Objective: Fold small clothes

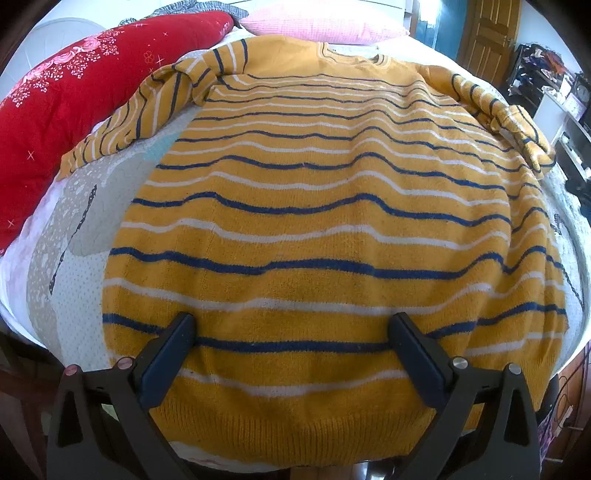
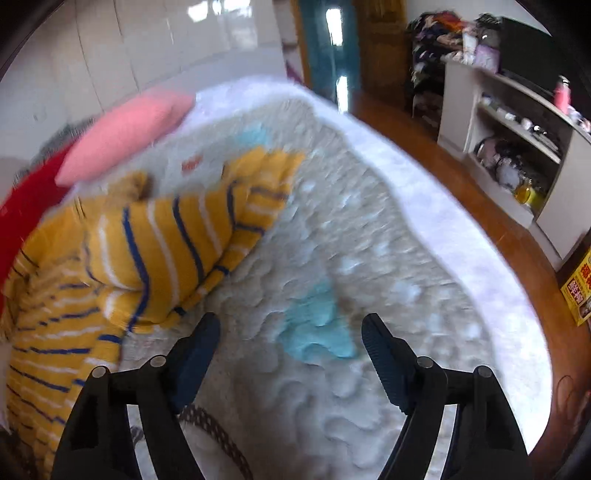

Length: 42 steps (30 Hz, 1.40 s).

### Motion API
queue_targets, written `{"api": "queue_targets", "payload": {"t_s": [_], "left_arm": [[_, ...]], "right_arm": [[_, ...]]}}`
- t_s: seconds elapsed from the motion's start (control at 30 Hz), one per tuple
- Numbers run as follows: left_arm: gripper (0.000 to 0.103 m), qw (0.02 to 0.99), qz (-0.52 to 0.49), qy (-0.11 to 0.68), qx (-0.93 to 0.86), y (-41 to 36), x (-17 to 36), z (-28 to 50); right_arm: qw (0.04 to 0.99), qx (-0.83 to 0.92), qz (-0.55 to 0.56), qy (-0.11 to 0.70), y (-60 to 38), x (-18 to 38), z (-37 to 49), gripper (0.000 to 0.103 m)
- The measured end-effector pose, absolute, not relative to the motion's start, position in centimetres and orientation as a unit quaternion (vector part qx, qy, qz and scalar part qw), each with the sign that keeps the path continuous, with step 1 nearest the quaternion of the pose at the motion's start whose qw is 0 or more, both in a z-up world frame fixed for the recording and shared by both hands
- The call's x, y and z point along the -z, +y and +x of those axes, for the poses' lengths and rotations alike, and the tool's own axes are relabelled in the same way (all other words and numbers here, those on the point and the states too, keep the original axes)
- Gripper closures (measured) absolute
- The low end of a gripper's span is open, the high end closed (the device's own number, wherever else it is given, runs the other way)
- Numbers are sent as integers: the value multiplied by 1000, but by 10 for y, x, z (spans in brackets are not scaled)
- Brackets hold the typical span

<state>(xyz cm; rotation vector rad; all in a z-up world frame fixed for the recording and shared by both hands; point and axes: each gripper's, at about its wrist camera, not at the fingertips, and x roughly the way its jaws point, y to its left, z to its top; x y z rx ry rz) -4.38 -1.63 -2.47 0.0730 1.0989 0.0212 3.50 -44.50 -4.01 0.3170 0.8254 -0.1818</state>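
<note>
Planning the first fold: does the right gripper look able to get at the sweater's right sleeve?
Probably yes. The right gripper is open over bare quilt, and the sleeve lies just to its left with nothing between them.

No legible text anywhere.

one yellow striped sweater (image 1: 314,221) with two sleeves, one red floral quilt (image 1: 66,110), one pink pillow (image 1: 317,20), one patterned bedspread (image 2: 369,295), two grippers, left gripper (image 1: 293,325), right gripper (image 2: 290,328)
</note>
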Motion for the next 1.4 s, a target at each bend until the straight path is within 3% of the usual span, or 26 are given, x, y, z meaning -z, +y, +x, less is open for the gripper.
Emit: {"api": "queue_targets", "payload": {"t_s": [0.2,0.37,0.53,0.57,0.6,0.63,0.8,1.03,1.4], "left_arm": [[0,854,35,520,-12,-16,25,-45],[0,852,36,523,-13,-16,25,-44],[0,850,36,526,-14,-18,25,-43],[0,849,37,527,-15,-18,25,-42],[0,849,36,527,-15,-18,25,-42],[0,848,36,528,-16,-18,25,-42],[0,850,35,525,-15,-18,26,-42],[0,854,34,519,-16,-18,26,-47],[0,853,29,522,-17,-20,24,-51]], "right_arm": [[921,52,131,364,-437,23,31,21],[893,80,215,387,-466,48,92,22],[879,110,264,383,-491,60,152,29],[877,101,269,384,-491,58,161,34],[874,80,281,389,-492,57,172,60],[868,64,292,397,-493,58,178,97],[886,54,304,347,-509,21,149,99],[900,233,251,271,-573,-32,74,99],[849,217,382,293,-640,30,-6,94]]}}
